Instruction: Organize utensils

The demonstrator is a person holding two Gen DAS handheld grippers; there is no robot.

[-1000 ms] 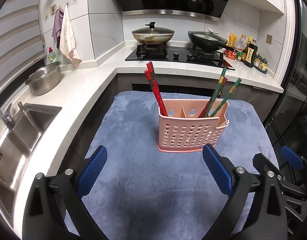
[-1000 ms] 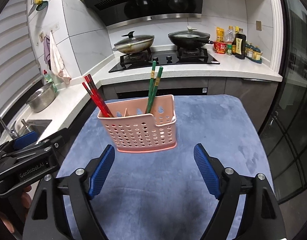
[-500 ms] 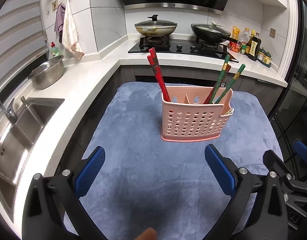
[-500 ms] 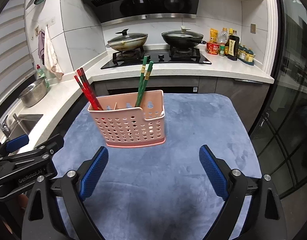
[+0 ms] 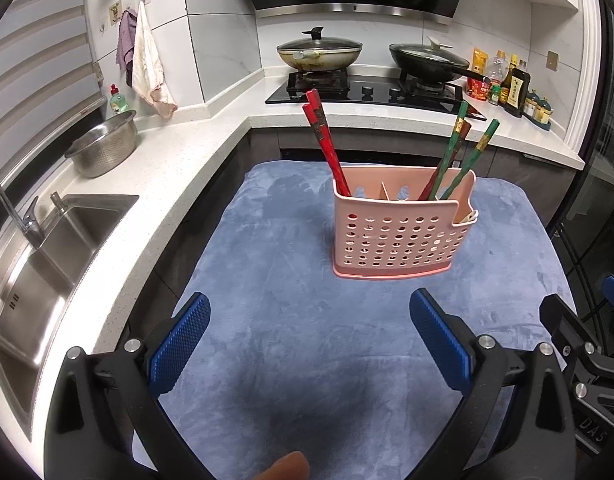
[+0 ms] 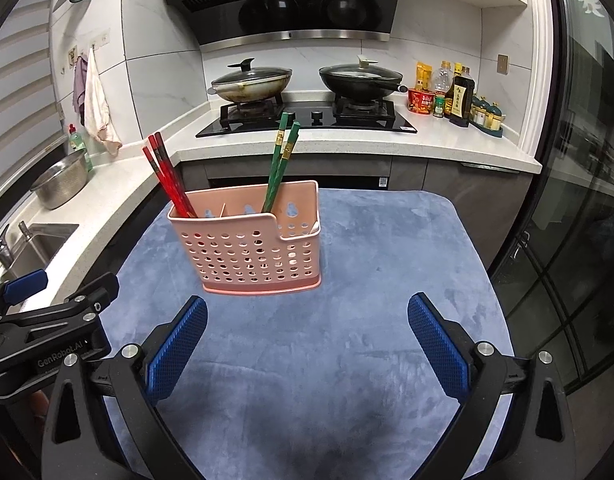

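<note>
Right now both grippers are hovering low over the blue cloth (image 5: pixel 267 320), each spread wide and gripping nothing: the left gripper (image 5: pixel 309 336) and the right gripper (image 6: pixel 307 338) are both pointing toward the pink perforated utensil holder (image 6: pixel 247 248), which is standing upright on the cloth, well apart from either set of blue pads. Red chopsticks (image 5: pixel 325 144) are leaning out of the holder's left-hand compartment, and green chopsticks (image 6: pixel 281 164) are leaning in a compartment toward its right; the left view is also showing a darker reddish stick among the green ones. Behind the cloth, two lidded pans (image 6: pixel 249 84) are sitting on the black hob (image 6: pixel 307 122).
</note>
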